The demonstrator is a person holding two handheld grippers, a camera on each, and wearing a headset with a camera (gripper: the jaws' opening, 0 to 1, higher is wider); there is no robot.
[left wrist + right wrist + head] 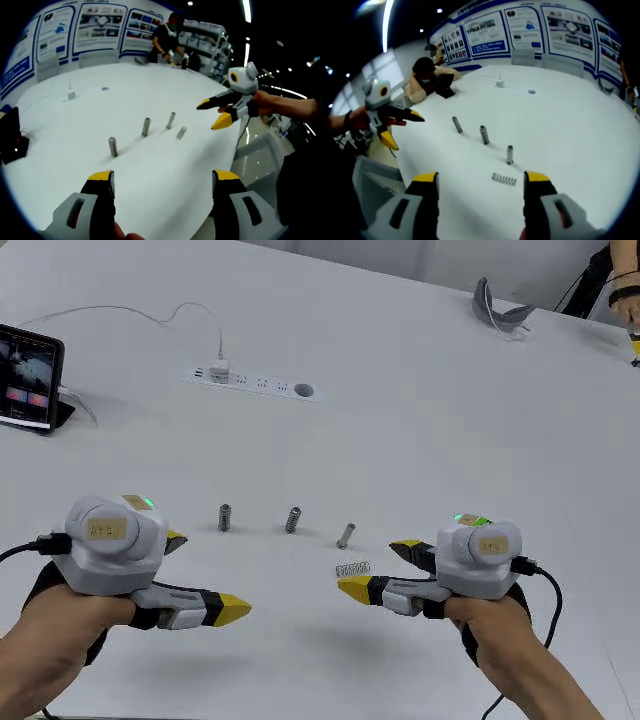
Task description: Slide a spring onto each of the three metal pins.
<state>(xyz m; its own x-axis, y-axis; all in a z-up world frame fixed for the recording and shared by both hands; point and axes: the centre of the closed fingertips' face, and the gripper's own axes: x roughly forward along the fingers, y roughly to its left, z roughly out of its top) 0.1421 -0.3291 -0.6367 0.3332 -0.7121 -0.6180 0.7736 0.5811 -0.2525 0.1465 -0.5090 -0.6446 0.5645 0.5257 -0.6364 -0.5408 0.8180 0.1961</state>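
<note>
1. Where the left gripper (pixel 207 574) hangs low over the white workbench (pixel 420 440), its jaws are spread wide and grasp nothing. Its own view shows the two yellow tips well apart above bare tabletop.
2. Ahead of those jaws three metal pins stand upright in a row, each apart from its neighbour: the left pin (pixel 224 517), the middle pin (pixel 292 520) and the right pin (pixel 345 535).
3. I count three springs. A ribbed coil seems to sleeve the left pin and another the middle pin, while the right pin looks smooth and bare.
4. The third, a loose spring (pixel 352 568), lies flat on the table near the foot of the right pin. It is just ahead of the right gripper's jaw tips and roughly in line with the gap between them.
5. The right gripper (pixel 378 566) also has its jaws released and empty, pointing toward the loose spring.
6. Bare tabletop lies between each pair of jaws and the pins.
7. Well beyond the jaws, from the left, are a lit tablet (pixel 25 375) and a power strip (pixel 255 383) with a plug and a white cable (pixel 130 310). Further right are a grey curved object (pixel 495 308) and a person's hand (pixel 625 300) at the far corner.
</note>
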